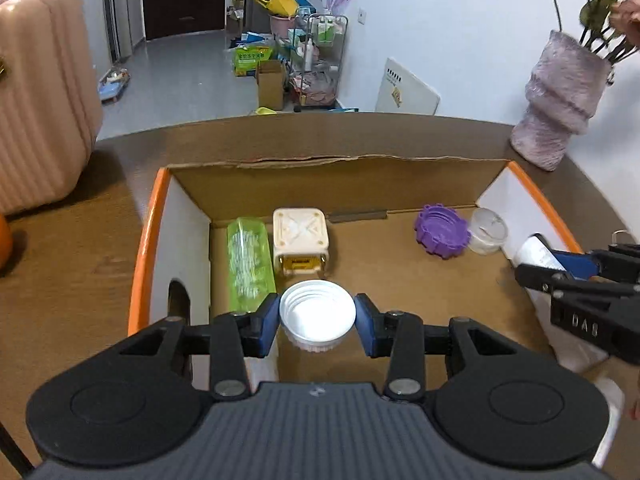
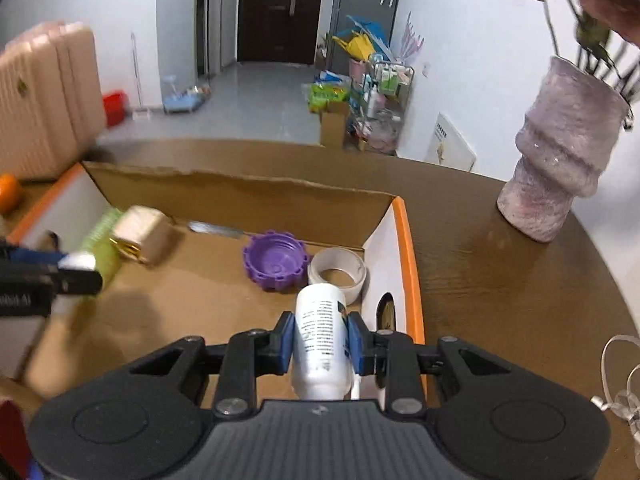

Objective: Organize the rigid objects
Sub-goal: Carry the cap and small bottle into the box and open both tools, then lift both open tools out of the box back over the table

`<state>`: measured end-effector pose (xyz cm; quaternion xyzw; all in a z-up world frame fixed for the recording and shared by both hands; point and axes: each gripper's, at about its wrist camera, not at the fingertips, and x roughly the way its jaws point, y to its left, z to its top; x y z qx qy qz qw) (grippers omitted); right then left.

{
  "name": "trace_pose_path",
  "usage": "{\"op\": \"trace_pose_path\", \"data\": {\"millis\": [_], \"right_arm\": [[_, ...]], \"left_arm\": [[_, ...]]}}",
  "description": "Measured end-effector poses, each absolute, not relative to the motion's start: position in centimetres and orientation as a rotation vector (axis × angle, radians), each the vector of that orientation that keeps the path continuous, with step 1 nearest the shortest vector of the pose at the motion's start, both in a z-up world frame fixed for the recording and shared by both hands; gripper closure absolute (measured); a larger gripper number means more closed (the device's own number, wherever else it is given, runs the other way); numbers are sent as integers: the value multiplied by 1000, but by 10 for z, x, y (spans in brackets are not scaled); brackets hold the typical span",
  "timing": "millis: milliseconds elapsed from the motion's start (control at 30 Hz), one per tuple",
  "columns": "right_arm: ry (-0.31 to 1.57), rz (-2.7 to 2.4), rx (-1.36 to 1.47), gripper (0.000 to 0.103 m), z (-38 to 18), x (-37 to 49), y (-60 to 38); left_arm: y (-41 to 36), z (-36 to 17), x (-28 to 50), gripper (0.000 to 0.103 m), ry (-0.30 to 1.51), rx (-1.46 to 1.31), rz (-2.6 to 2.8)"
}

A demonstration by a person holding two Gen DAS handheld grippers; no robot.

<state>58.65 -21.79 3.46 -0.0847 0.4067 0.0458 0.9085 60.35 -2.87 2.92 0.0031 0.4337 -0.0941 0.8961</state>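
Observation:
An open cardboard box (image 1: 280, 184) with orange-edged flaps sits on a brown table. My left gripper (image 1: 317, 322) is shut on a white screw lid (image 1: 318, 314), open side up, above the box's near left part. My right gripper (image 2: 321, 344) is shut on a white printed bottle (image 2: 320, 336) above the box's right side; it shows at the right of the left wrist view (image 1: 536, 258). Inside the box lie a green transparent case (image 1: 248, 260), a cream square block (image 1: 300, 240), a purple toothed lid (image 1: 442, 230) and a white tape roll (image 1: 486, 230).
A pink-grey ribbed vase (image 1: 560, 100) with dried flowers stands on the table right of the box. A pink suitcase (image 1: 36, 96) stands at the left. An orange object (image 2: 8, 192) sits at the left table edge. White ribbon (image 2: 620, 380) lies at the right.

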Motion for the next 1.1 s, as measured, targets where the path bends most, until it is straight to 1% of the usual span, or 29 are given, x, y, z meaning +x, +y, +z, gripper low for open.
{"op": "trace_pose_path", "data": {"millis": [100, 167, 233, 267, 367, 433, 533, 600, 633, 667, 700, 733, 767, 900, 967, 1100], "right_arm": [[853, 100, -209, 75, 23, 590, -214], [847, 87, -217, 68, 21, 593, -214], [829, 85, -206, 66, 25, 595, -217], [818, 89, -200, 64, 30, 592, -219], [778, 107, -169, 53, 52, 581, -228], [740, 124, -152, 51, 73, 565, -234], [673, 143, -138, 45, 103, 534, -244], [624, 161, -128, 37, 121, 505, -252], [596, 171, -120, 36, 128, 490, -257], [557, 182, -104, 32, 133, 472, -263], [519, 190, -83, 27, 135, 454, -269], [488, 197, -63, 24, 134, 438, -274], [469, 193, -46, 22, 131, 420, -279], [429, 202, 34, 22, 108, 351, -290], [394, 234, 63, 22, 92, 315, -290], [296, 238, 81, 16, 57, 245, -287]], "left_arm": [[-39, 21, 611, 61, 919, 63, -186], [-40, 18, 612, 56, 923, 82, -181], [-38, 19, 610, 53, 909, 78, -172], [-35, 21, 607, 53, 902, 70, -170], [-30, 35, 597, 50, 881, 56, -167], [-25, 50, 585, 48, 853, 58, -164], [-14, 78, 554, 40, 789, 58, -158], [-6, 95, 520, 35, 720, 74, -151], [-1, 102, 502, 29, 684, 65, -148], [4, 106, 480, 26, 646, 45, -141], [8, 108, 458, 26, 614, 28, -141], [11, 109, 438, 23, 589, 17, -138], [13, 107, 416, 22, 563, 6, -131], [15, 98, 336, 19, 494, -6, -133], [14, 90, 295, 12, 455, -1, -138], [8, 69, 232, 10, 419, 6, -66]]}}
